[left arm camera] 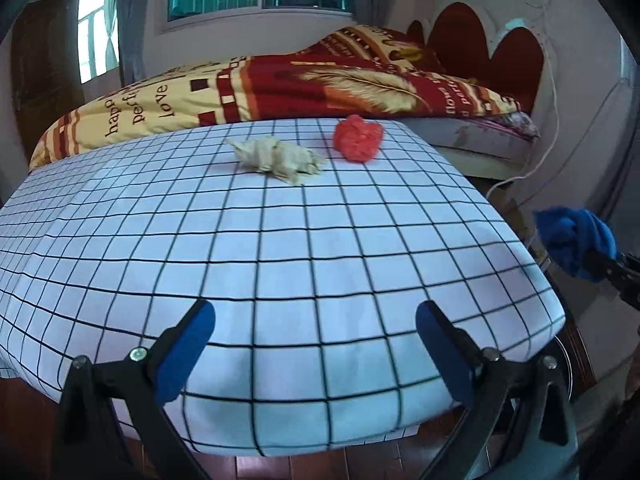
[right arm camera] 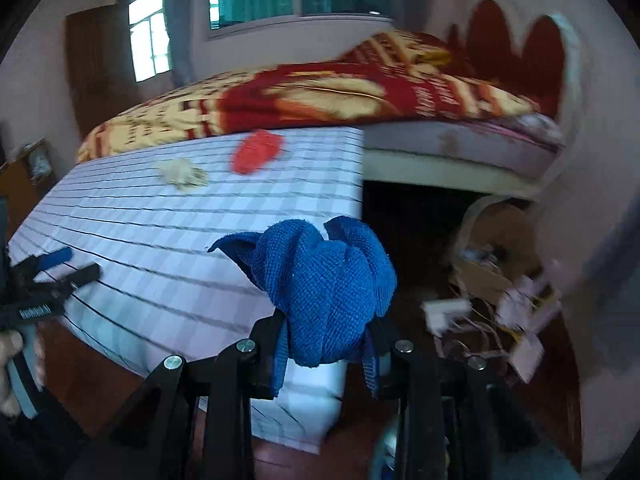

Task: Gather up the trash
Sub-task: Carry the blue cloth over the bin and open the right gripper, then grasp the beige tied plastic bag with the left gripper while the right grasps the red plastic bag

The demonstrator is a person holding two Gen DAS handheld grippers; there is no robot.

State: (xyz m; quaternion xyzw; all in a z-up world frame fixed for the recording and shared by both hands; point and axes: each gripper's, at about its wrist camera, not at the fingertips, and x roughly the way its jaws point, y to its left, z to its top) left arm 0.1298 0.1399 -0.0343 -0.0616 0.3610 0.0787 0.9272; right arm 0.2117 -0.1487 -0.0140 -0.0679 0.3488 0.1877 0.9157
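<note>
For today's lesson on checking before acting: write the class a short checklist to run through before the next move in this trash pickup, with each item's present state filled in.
1. Right gripper has a firm hold on the blue cloth wad: ok, the jaws are shut on it.
2. Blue cloth wad is clear of the checked table: ok, the left wrist view shows it off the right edge.
3. Left gripper is free for a pickup: ok, open and holding nothing.
4. Trash left on the table: not ok, the beige crumpled paper and the red wad lie near the far edge.
5. A bin to drop into: cannot tell, none is clearly in view.
</note>
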